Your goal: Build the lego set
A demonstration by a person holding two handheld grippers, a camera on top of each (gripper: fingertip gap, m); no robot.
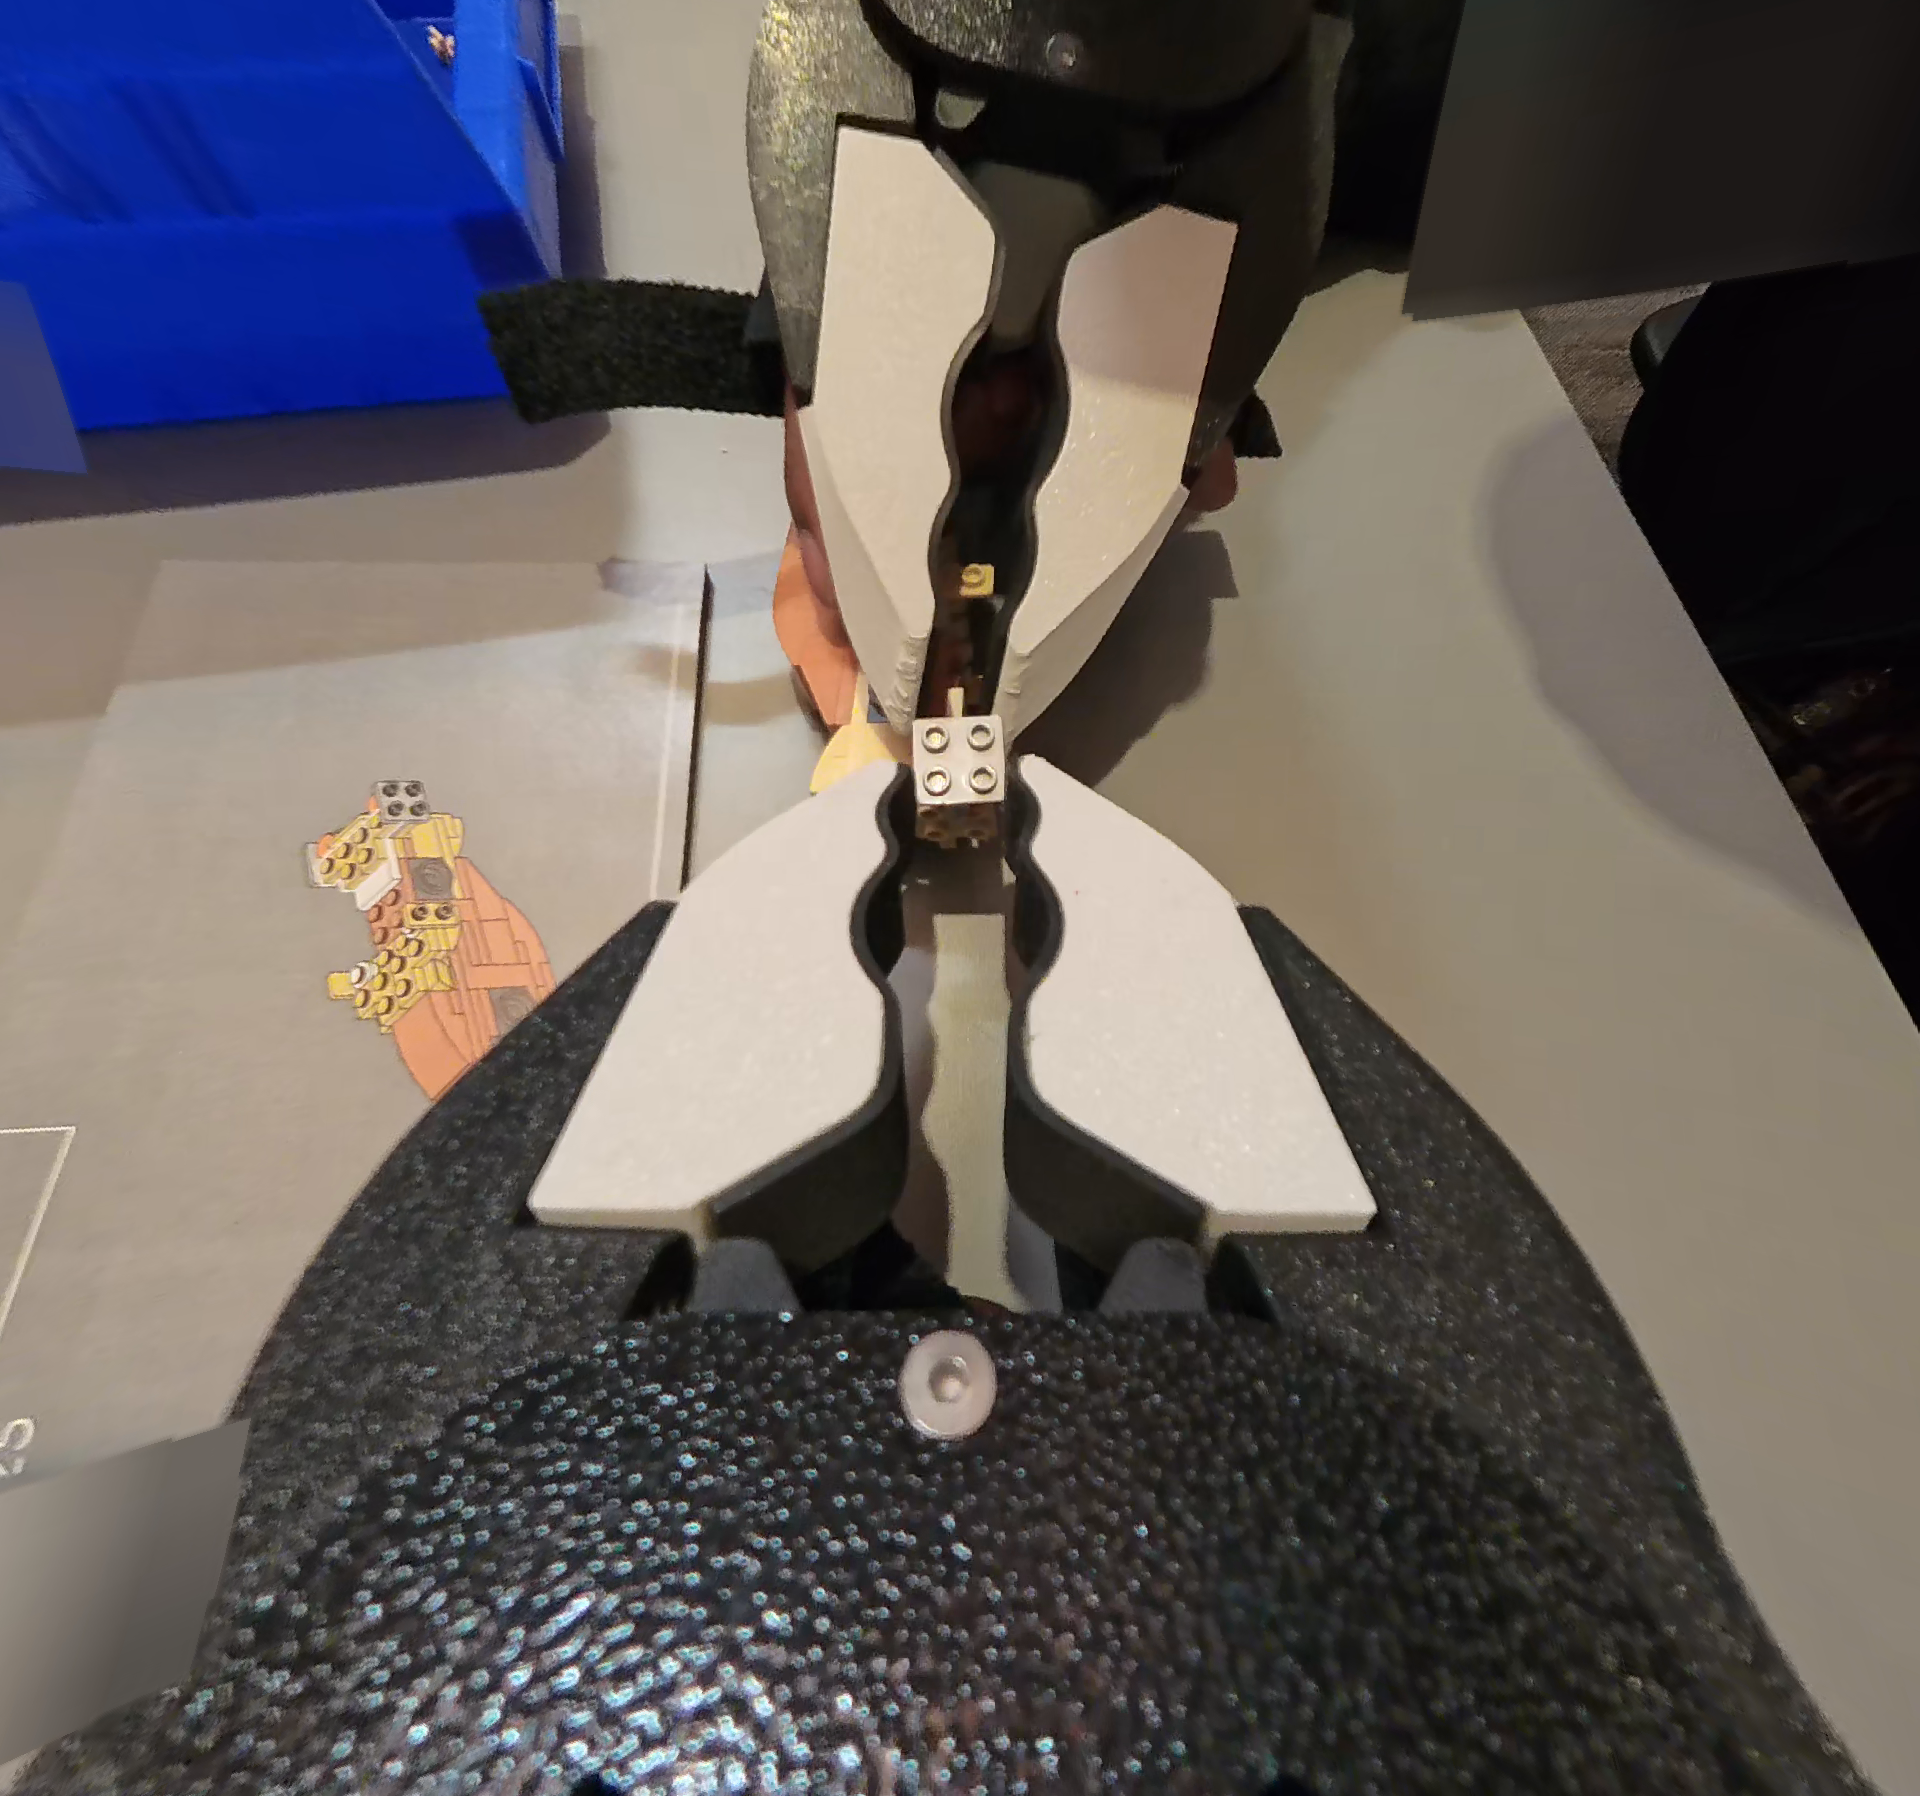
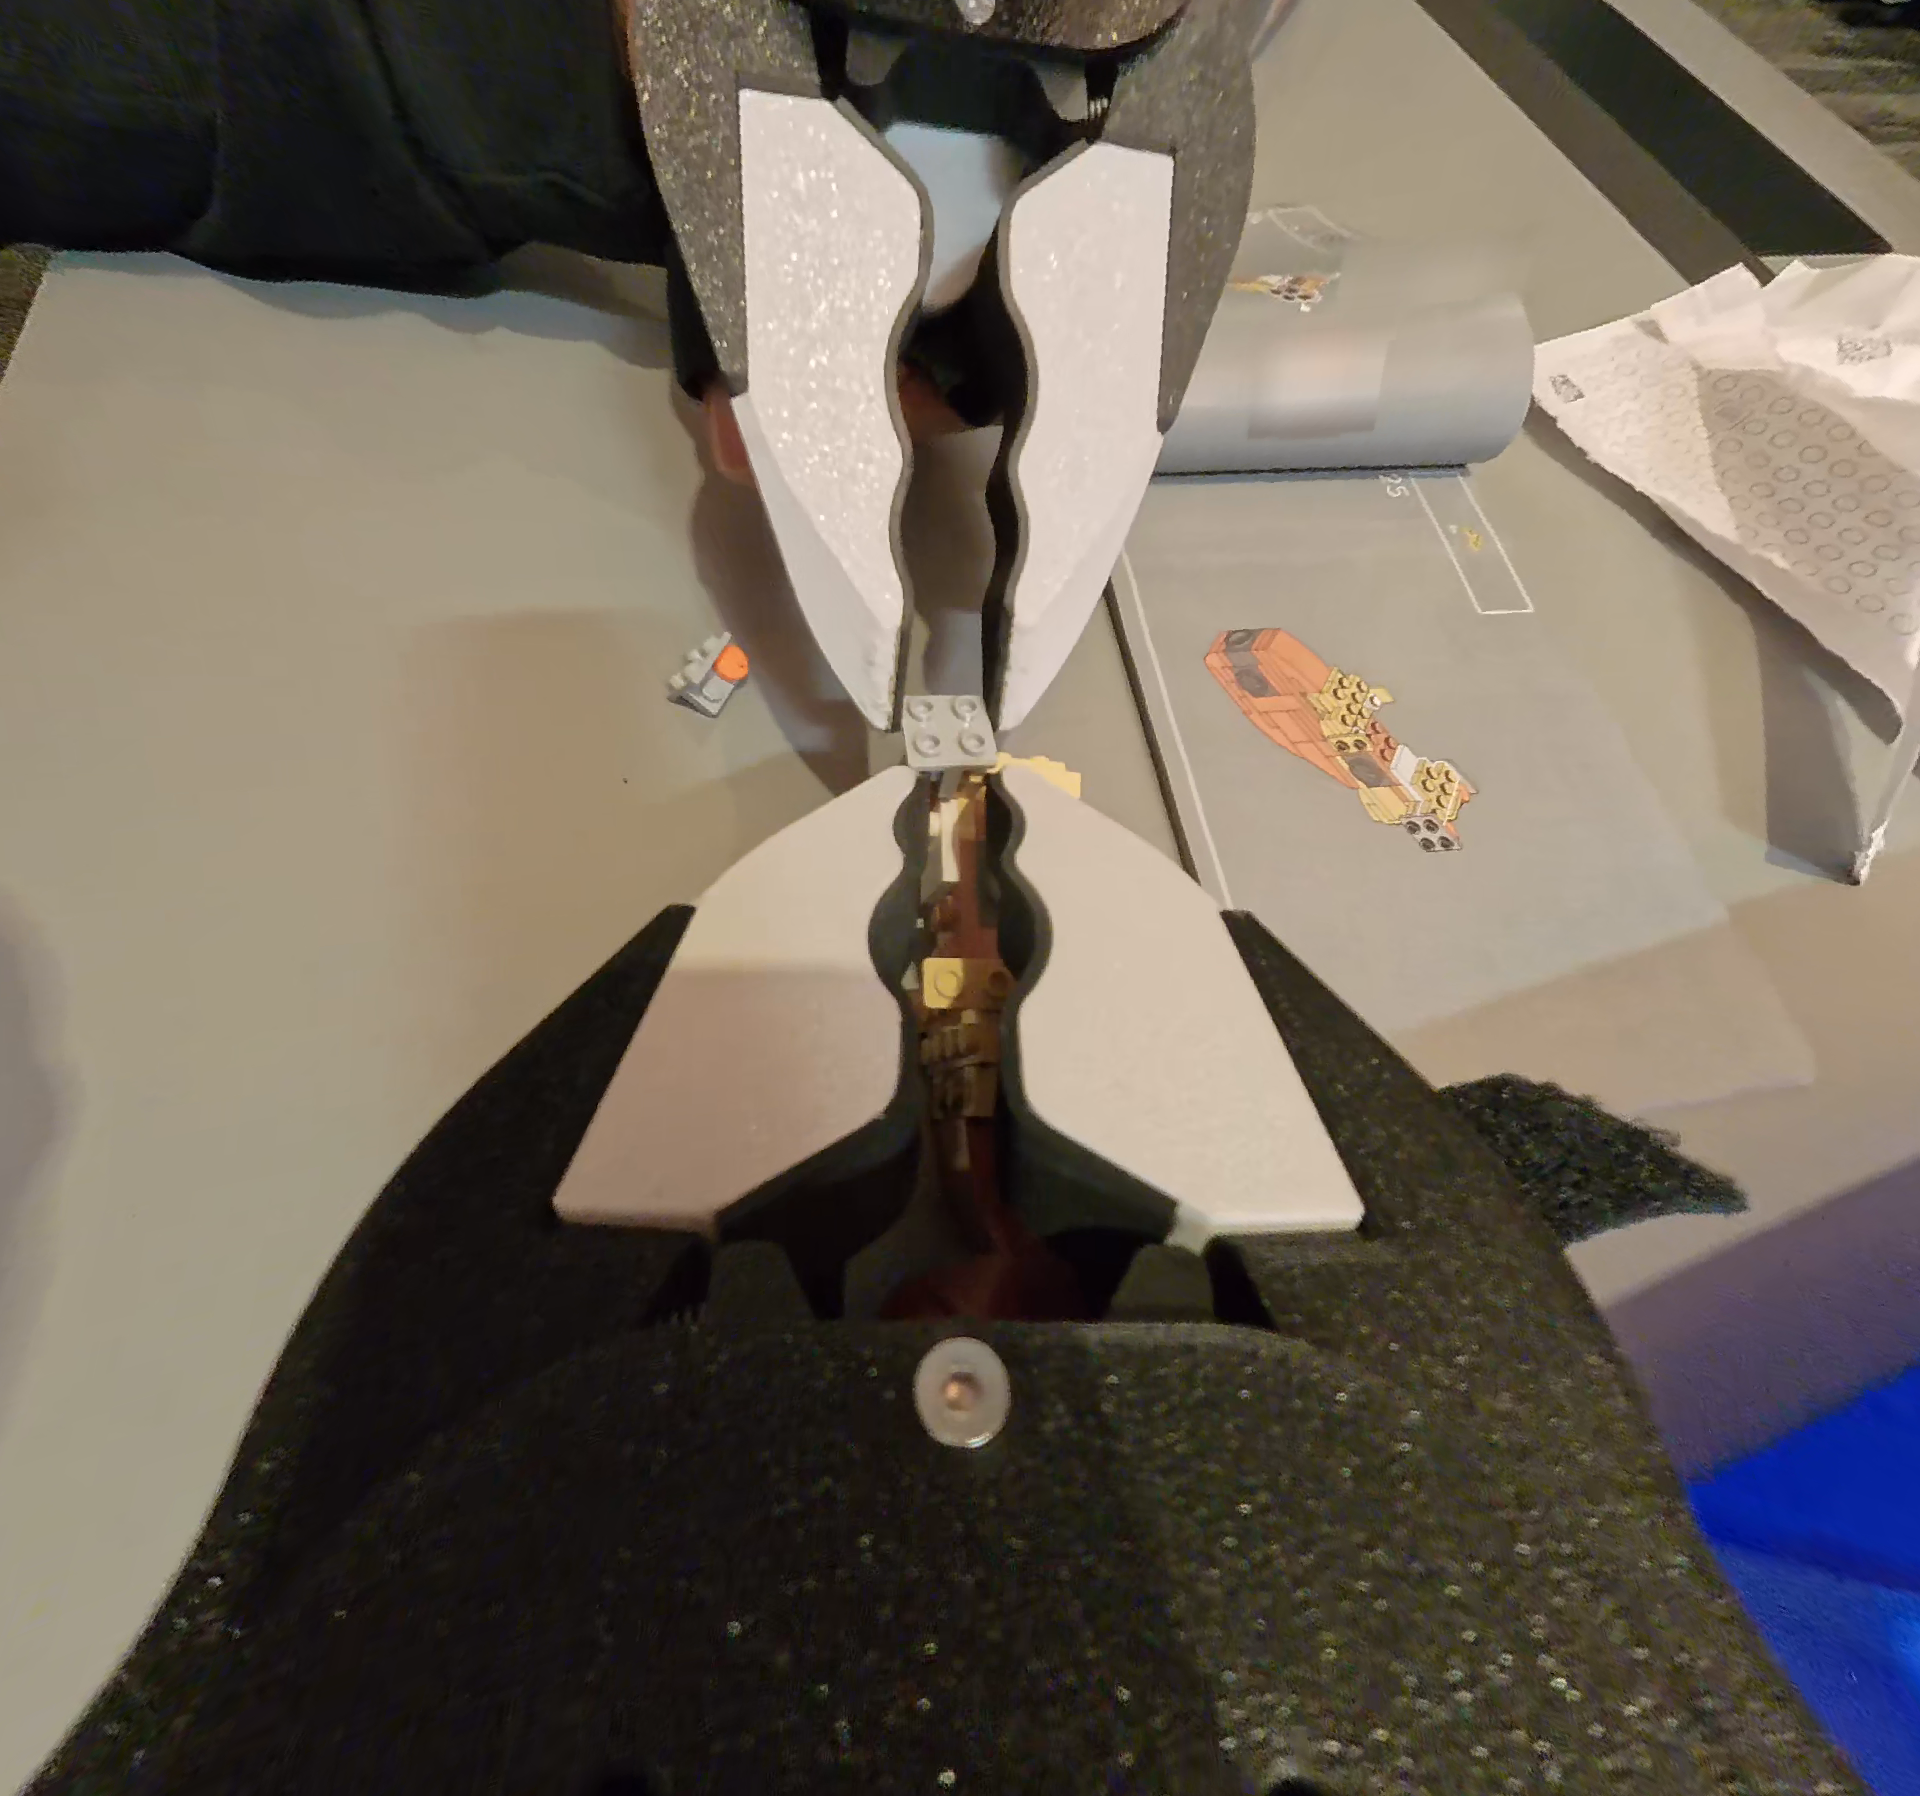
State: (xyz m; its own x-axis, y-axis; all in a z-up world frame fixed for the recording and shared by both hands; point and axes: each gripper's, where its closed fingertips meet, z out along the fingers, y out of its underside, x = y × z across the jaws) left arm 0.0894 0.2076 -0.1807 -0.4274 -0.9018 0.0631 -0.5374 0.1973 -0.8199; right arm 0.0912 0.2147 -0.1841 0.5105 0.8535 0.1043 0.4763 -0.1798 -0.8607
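- Bin [image 1: 260, 136], blue plastic, stands well to the left of the grey plate, past the open instruction booklet [image 1: 343, 811].
- Left gripper [image 1: 958, 811] has its fingers closed on the grey plate [image 1: 958, 759], a small four-stud square, above the table [image 1: 1403, 811].
- Right gripper [image 2: 951, 801] meets it tip to tip, fingers clamped on the brown-and-tan lego model [image 2: 956, 1008], which touches the grey plate.
- Loose grey-and-orange piece [image 2: 712, 681] lies on the table near the grey plate.
- Crumpled paper bag [image 2: 1766, 458] lies well away, beyond the booklet.
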